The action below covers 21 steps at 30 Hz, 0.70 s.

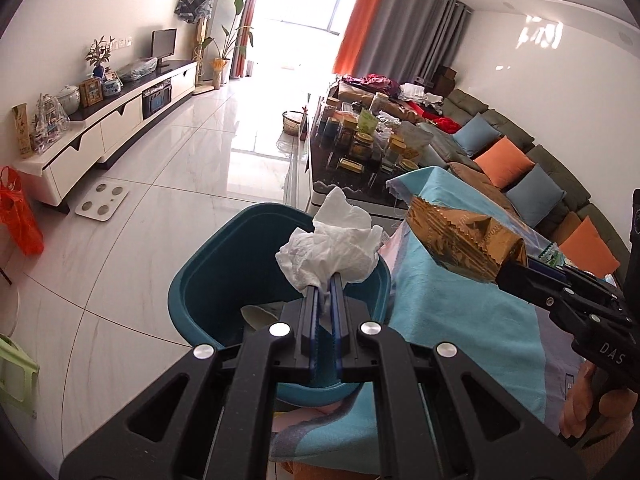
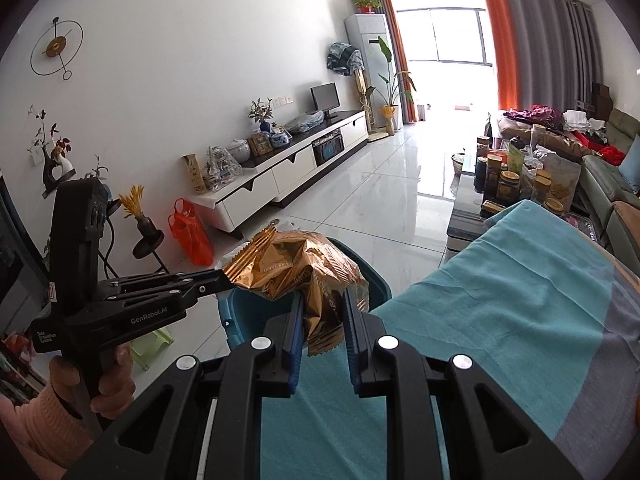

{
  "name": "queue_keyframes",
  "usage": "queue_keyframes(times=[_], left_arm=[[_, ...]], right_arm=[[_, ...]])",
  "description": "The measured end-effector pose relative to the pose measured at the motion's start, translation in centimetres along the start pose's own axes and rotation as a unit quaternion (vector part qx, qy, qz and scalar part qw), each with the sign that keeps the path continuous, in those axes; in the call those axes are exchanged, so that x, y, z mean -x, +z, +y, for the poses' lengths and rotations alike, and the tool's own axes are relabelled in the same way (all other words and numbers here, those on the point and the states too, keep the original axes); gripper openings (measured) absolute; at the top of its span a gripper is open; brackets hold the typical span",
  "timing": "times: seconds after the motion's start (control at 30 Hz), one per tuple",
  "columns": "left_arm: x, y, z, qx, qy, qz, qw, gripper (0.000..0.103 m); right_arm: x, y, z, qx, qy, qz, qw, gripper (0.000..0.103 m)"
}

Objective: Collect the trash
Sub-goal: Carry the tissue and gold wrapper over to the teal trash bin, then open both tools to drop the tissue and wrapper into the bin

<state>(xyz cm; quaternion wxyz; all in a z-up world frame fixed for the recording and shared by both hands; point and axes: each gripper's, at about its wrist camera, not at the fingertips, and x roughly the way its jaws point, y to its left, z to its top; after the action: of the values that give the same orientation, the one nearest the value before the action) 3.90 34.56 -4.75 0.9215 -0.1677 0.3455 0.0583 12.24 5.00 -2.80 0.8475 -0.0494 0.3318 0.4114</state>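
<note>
In the left wrist view my left gripper (image 1: 325,280) is shut on a crumpled white tissue (image 1: 332,244), held over the open teal bin (image 1: 208,280). A pale scrap (image 1: 260,314) lies inside the bin. To the right, my right gripper (image 1: 505,277) is shut on a crinkled gold foil wrapper (image 1: 460,240) above the cloth's edge. In the right wrist view the gold wrapper (image 2: 308,268) sits pinched in my right gripper (image 2: 323,298), beside the bin's rim (image 2: 376,280). My left gripper (image 2: 218,278) reaches in from the left, and the wrapper mostly hides its tissue.
A teal cloth (image 2: 500,300) covers the table next to the bin. Beyond it stand a dark coffee table with several jars (image 1: 360,148) and a sofa with cushions (image 1: 504,160). A white TV cabinet (image 1: 120,120), a floor scale (image 1: 102,202), an orange bag (image 2: 190,232) and a green stool (image 1: 16,376) line the left.
</note>
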Motion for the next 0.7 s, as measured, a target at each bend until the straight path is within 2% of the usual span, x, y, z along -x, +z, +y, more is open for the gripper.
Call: queue_keyframes(times=[0.43, 0.7], left_arm=[[-3.0, 0.4, 3.0, 0.022, 0.030, 0.020, 0.9991, 0.006], [-4.8, 0.2, 2.3, 0.028, 0.042, 0.032, 0.9982, 0.006]], right_arm=[[-5.0, 0.9, 1.1, 0.002, 0.020, 0.047, 0.999, 0.017], [-7.6, 1.0, 0.8, -0.011, 0.021, 0.072, 0.997, 0.018]])
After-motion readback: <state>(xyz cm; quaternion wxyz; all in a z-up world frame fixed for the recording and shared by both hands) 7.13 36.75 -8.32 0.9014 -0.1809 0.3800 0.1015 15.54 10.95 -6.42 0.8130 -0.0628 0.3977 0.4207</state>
